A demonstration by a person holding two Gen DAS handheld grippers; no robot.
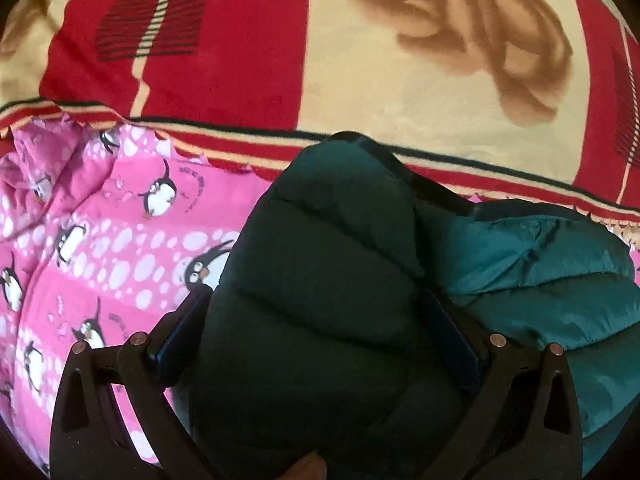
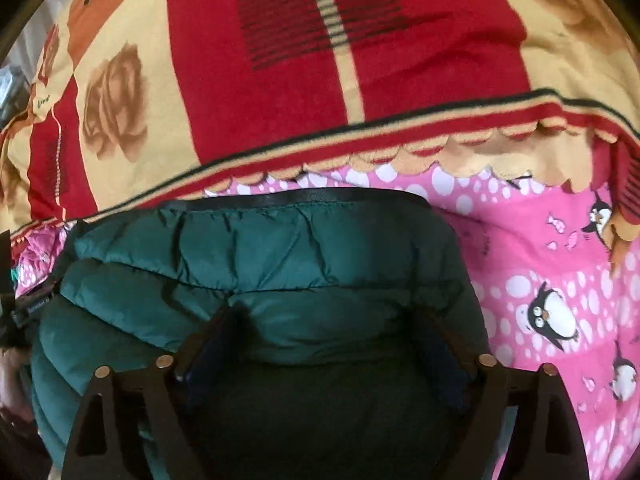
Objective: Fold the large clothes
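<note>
On the pink penguin-print sheet my dark green quilted puffer jacket lies bundled, apparently folded, while my left tongs and right tongs gape wide astride it, gripping nothing, with tidying perhaps left.

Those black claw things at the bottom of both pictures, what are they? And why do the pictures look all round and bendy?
They are grippers, like big tongs with two fingers. A person holds one in each hand, and each has a little camera looking along its fingers. The lens is very wide, so everything curves.

One picture comes from the left gripper, the other from the right gripper.

Underneath is a pink penguin sheet, and behind it a red and cream blanket with brown roses. On the sheet lies a puffy dark green jacket, which is being folded.

Both grippers stand wide open, with puffy jacket bulging between their fingers. They do not look like they are pinching it.
</note>
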